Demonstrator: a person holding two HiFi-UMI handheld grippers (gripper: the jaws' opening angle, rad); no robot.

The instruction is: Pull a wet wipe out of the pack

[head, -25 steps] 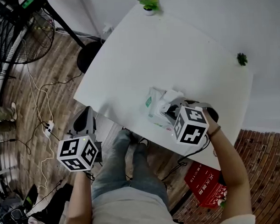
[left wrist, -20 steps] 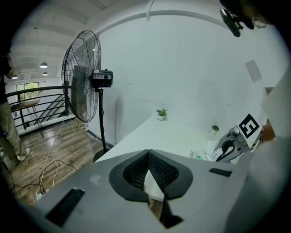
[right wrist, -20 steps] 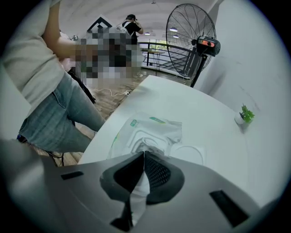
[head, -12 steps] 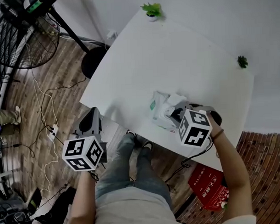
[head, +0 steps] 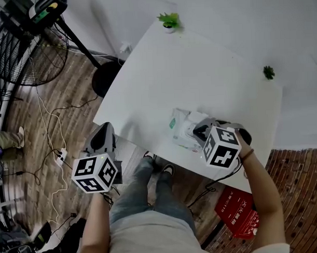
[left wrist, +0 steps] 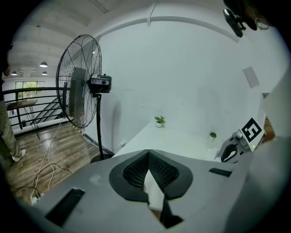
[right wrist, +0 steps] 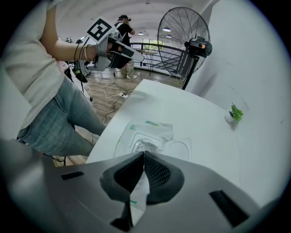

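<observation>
The right tool [right wrist: 144,153] has its jaws pressed together at the tips, pinching the crumpled tuft of wet wipe [right wrist: 145,144] that sticks up from the opening of the wipe pack [right wrist: 126,136]. The pack lies flat near the person's edge of the white worktop [right wrist: 195,113], with its rounded flap [right wrist: 178,148] folded open beside the opening. The left tool [left wrist: 148,151] is also closed, with nothing between its jaws. It is held off the worktop, beside the person's leg and above the wooden floor [head: 54,116]. It faces a standing fan [left wrist: 79,82] and a small potted plant [left wrist: 159,121] at the worktop's far corner.
</observation>
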